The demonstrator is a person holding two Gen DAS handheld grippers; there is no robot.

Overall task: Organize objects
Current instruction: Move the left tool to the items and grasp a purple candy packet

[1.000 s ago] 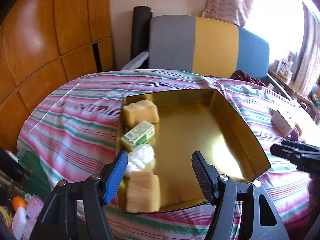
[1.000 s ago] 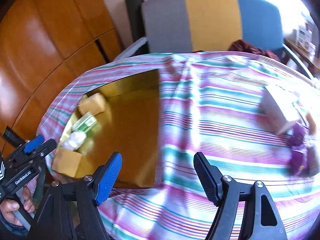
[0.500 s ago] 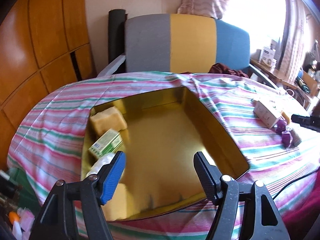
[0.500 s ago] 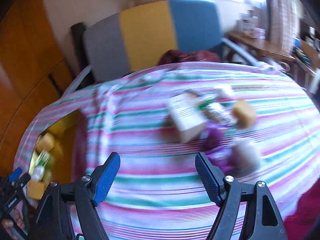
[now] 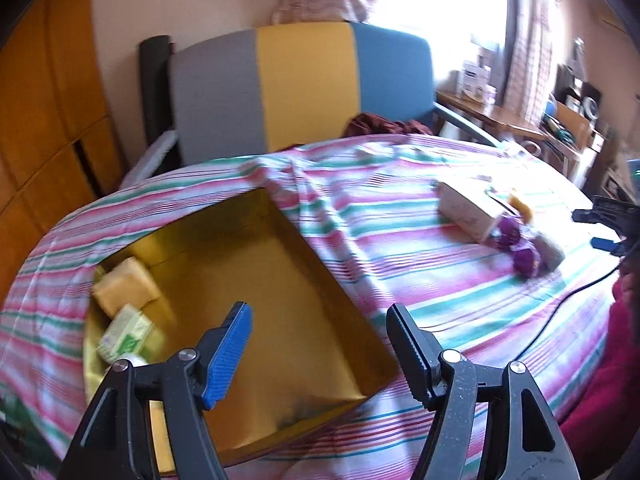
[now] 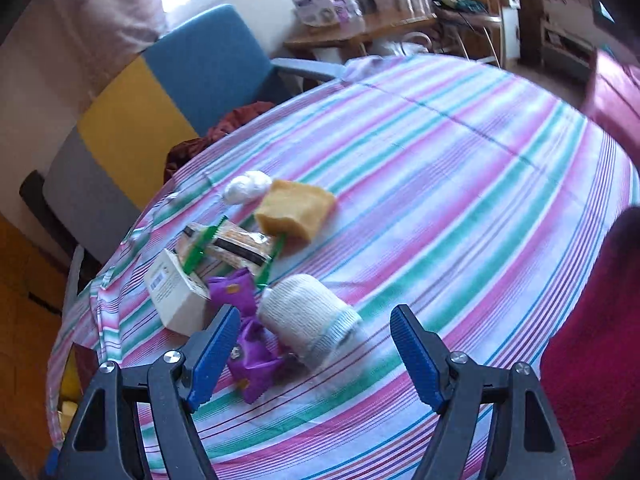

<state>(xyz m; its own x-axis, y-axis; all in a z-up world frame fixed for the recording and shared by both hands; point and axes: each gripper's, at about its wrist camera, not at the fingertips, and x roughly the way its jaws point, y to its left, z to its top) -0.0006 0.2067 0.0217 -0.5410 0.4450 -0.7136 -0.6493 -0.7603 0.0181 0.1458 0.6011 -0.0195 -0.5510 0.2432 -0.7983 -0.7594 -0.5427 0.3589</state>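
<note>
Two grippers are showing wide gaps between their fingers, and neither is holding anything. I am keeping the left gripper [image 5: 318, 344] hovering over the near part of the shallow gold cardboard box [image 5: 280, 292], tilted down toward its bare floor. Along the box's left wall, a tan sponge block [image 5: 126, 286] and a green-and-white packet [image 5: 126, 334] are lying close together; below them something white is mostly hiding behind my blue finger pad.

I am holding the right gripper [image 6: 314, 346] low over the pink, green and white striped tablecloth [image 6: 460, 184], pointing at a cluster of loose items. A white gauze roll [image 6: 310, 318] is lying on its side between the fingers, touching a crumpled purple wrapper [image 6: 250, 344] that is sitting just beside the left finger. Past them are a small cream carton [image 6: 176, 294], a clear packet with green edges [image 6: 230, 246], another tan sponge [image 6: 294, 210] and a white ball [image 6: 246, 188], all bunched together.

To the right of the cluster the cloth is lying open up to the table's edge. A red garment [image 6: 600, 320] is cutting off the lower right corner. Motion blur is softening the packet labels, so I cannot read them.
</note>
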